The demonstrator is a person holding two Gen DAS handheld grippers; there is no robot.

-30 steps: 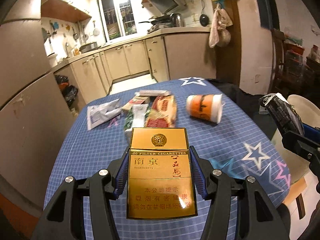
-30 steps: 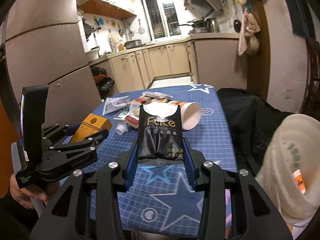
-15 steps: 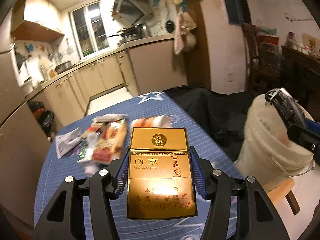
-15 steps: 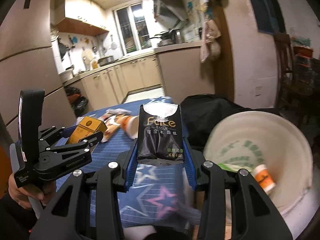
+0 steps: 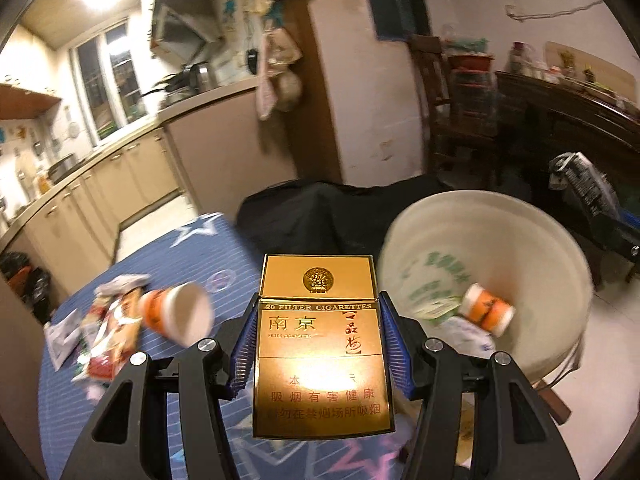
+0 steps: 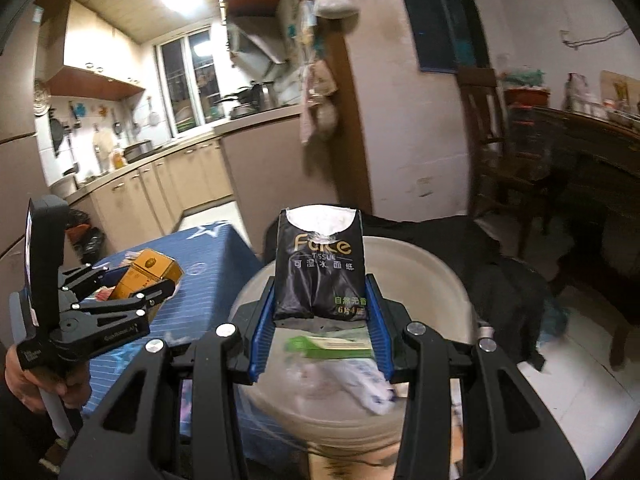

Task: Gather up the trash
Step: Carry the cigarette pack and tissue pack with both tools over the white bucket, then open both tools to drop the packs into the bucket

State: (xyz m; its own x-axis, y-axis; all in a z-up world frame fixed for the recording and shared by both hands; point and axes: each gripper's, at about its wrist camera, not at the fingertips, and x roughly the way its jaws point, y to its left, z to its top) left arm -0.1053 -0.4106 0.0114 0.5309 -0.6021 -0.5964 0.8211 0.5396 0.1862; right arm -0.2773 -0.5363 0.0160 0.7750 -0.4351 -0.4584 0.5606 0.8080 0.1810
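My left gripper (image 5: 318, 344) is shut on a gold cigarette pack (image 5: 320, 344), held over the blue star-patterned table (image 5: 168, 252) near its right edge. My right gripper (image 6: 318, 320) is shut on a black tissue packet (image 6: 320, 268), held above the mouth of a white bucket (image 6: 448, 280). In the left wrist view the bucket (image 5: 568, 248) stands right of the table and holds an orange paper cup (image 5: 486, 312) and wrappers. The right wrist view shows the left gripper (image 6: 132, 300) with the pack (image 6: 146, 272) at the left. An orange cup (image 5: 178, 312) and snack wrappers (image 5: 108, 324) lie on the table.
A black cloth-covered thing (image 5: 316, 212) sits behind the table and bucket. Kitchen cabinets (image 5: 112, 184) run along the far left wall. A dark wooden chair (image 6: 492, 148) and a cluttered sideboard (image 6: 592, 148) stand at the right. A hand (image 6: 24, 380) grips the left tool's handle.
Both grippers swung right from the table toward the bucket, each keeping its item. The bucket came into fuller view and now lies under the right gripper.
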